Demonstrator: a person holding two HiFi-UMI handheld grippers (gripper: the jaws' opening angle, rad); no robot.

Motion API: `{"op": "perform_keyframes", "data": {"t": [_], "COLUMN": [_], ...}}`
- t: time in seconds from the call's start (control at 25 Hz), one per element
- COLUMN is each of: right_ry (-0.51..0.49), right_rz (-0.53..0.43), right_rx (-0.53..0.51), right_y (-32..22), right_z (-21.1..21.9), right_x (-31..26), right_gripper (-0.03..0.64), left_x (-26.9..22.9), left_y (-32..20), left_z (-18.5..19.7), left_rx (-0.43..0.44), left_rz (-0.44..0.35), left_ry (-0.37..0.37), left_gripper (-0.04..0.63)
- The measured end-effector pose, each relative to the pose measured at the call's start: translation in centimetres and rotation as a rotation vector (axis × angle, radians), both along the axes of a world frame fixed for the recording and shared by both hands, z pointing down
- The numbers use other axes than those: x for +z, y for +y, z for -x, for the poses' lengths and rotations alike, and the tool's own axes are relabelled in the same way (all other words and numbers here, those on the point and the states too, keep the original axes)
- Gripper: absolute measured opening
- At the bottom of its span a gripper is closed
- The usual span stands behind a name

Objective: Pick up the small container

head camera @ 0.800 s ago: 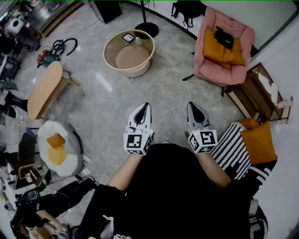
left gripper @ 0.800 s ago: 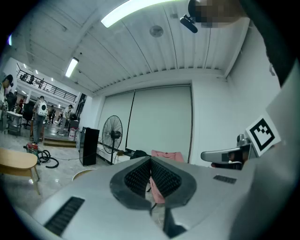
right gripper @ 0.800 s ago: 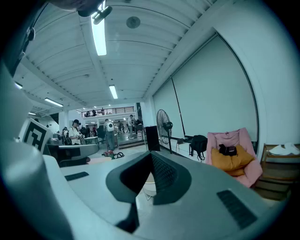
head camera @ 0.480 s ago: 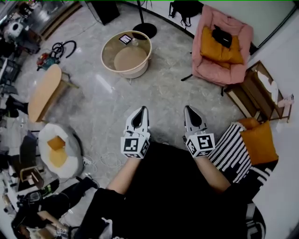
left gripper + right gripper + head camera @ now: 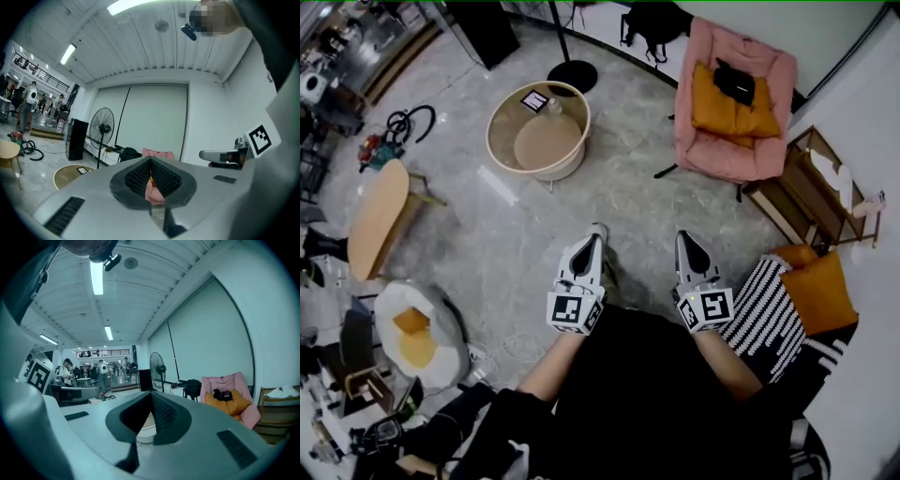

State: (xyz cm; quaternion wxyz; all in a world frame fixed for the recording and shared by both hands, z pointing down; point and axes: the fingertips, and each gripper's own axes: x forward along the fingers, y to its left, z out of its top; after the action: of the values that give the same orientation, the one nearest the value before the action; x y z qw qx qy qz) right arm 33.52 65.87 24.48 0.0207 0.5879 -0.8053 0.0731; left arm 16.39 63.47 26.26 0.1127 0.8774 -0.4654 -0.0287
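A small clear container (image 5: 551,106) stands on the round glass-topped coffee table (image 5: 502,141), next to a black-and-white card (image 5: 532,99). Both are far ahead of me on the floor, up and left in the head view. My left gripper (image 5: 596,231) and right gripper (image 5: 682,236) are held side by side in front of my body, both shut and empty, well short of the table. In the left gripper view the shut jaws (image 5: 151,160) point at the far wall, with the table (image 5: 65,174) low at the left. The right gripper view shows its shut jaws (image 5: 151,394).
A pink armchair (image 5: 727,103) with an orange cushion stands at the upper right, with a wooden shelf (image 5: 825,192) beside it. A floor fan's base (image 5: 572,75) sits behind the table. A wooden side table (image 5: 375,216) and a white beanbag (image 5: 417,328) are at the left. Cables lie on the floor.
The head view has shifted, so the coffee table and armchair sit further left in the frame. Both grippers stay shut and level in front of me.
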Motion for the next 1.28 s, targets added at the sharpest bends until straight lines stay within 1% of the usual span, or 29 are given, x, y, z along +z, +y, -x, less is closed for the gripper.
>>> {"op": "perform_keyframes", "data": {"t": [0.12, 0.24, 0.32, 0.4, 0.48, 0.56, 0.72, 0.88, 0.96, 1.08, 1.16, 1.28], "right_ry": [0.012, 0.029, 0.026, -0.004, -0.015, 0.003, 0.043, 0.069, 0.066, 0.083, 0.089, 0.097], "right_rz": [-0.02, 0.007, 0.032, 0.055, 0.061, 0.062, 0.075, 0.09, 0.108, 0.12, 0.118, 0.093], "right_rx": [0.007, -0.02, -0.032, -0.035, -0.028, -0.023, -0.001, 0.02, 0.006, -0.014, -0.011, -0.026], "right_y": [-4.4, -10.2, -14.1, -18.2, -22.2, -25.4, -29.7, -34.8, -37.8, -41.5, -43.6, -46.3], "right_z": [0.3, 1.8, 2.8, 3.5, 3.7, 3.9, 4.9, 5.6, 6.9, 9.8, 11.7, 14.2], "right_x": [-0.5, 0.0, 0.5, 0.7, 0.5, 0.1, -0.8, 0.1, 0.7, 0.3, -0.3, -1.2], "right_gripper": [0.015, 0.015, 0.015, 0.015, 0.015, 0.015, 0.015, 0.015, 0.015, 0.015, 0.015, 0.015], "left_x": [0.3, 0.6, 1.5, 2.3, 2.4, 1.4, 0.3, 2.6, 3.8, 4.2, 3.9, 3.1], "left_y": [-4.9, -10.7, -14.6, -18.6, -22.7, -25.9, -29.9, -34.1, -36.4, -39.3, -41.1, -43.9], "left_z": [0.2, 1.0, 1.4, 1.7, 2.0, 2.4, 4.6, 6.4, 7.2, 8.6, 10.0, 12.1], "left_rx": [0.021, 0.026, 0.035, 0.047, 0.047, 0.039, 0.01, -0.008, 0.02, 0.072, 0.099, 0.106], "left_rz": [0.004, 0.005, 0.039, 0.067, 0.066, 0.06, 0.057, 0.112, 0.147, 0.19, 0.182, 0.157], "left_ry": [-0.008, -0.014, -0.018, -0.04, -0.057, -0.052, -0.037, -0.009, 0.002, 0.031, 0.018, 0.01], "left_gripper": [0.02, 0.02, 0.02, 0.02, 0.02, 0.02, 0.02, 0.02, 0.02, 0.02, 0.02, 0.02]}}
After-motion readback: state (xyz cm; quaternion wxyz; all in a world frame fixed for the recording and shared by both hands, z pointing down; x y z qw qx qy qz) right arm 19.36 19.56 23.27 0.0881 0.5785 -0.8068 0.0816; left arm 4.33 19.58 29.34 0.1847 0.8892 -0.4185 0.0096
